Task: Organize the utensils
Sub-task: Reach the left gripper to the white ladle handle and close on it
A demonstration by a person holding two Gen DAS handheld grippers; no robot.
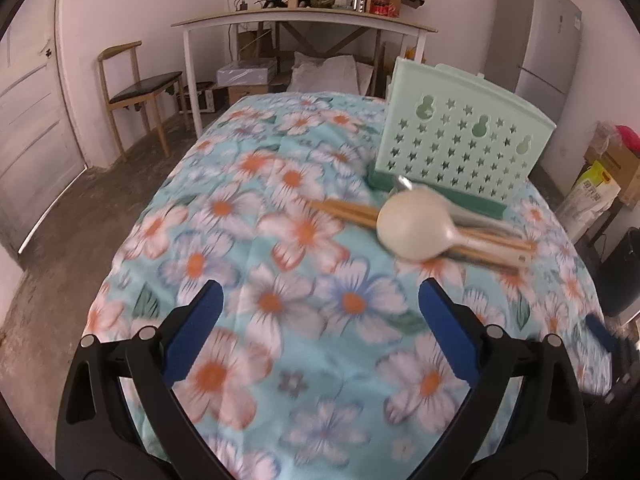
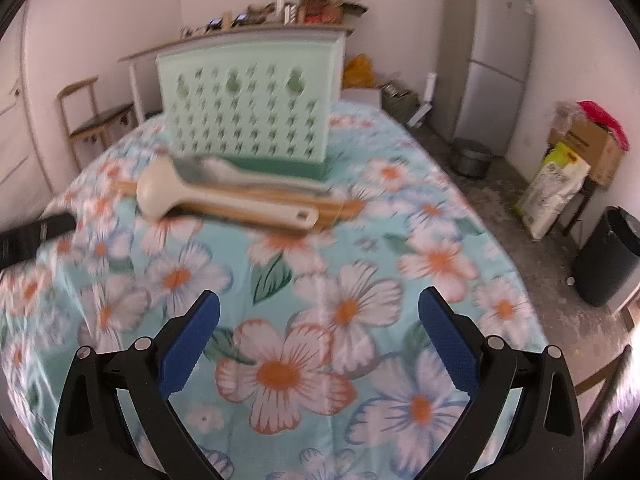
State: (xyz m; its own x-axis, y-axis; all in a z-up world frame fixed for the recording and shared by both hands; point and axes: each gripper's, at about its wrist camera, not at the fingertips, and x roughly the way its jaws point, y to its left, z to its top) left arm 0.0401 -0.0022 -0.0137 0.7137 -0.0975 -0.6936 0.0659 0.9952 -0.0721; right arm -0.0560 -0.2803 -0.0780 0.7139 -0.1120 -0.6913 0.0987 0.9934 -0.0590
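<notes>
Left gripper (image 1: 320, 308) and right gripper (image 2: 319, 312): both spread wide, empty, over the floral tabletop (image 2: 340, 320). White spoon (image 2: 192, 196) lies across chopsticks (image 2: 332, 210) before the green holder (image 2: 248, 104). I'd pinch the spoon's handle first, squarely, without dragging chopsticks.

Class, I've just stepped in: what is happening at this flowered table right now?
A person holds a gripper in each hand over the flower-print tablecloth. The left gripper and the right gripper are both open and hold nothing. A cream plastic rice spoon lies on the cloth across light wooden chopsticks, in front of the mint-green perforated utensil holder. A blurred metal utensil lies by the holder's base. None of these utensils has been put in the holder yet.
</notes>
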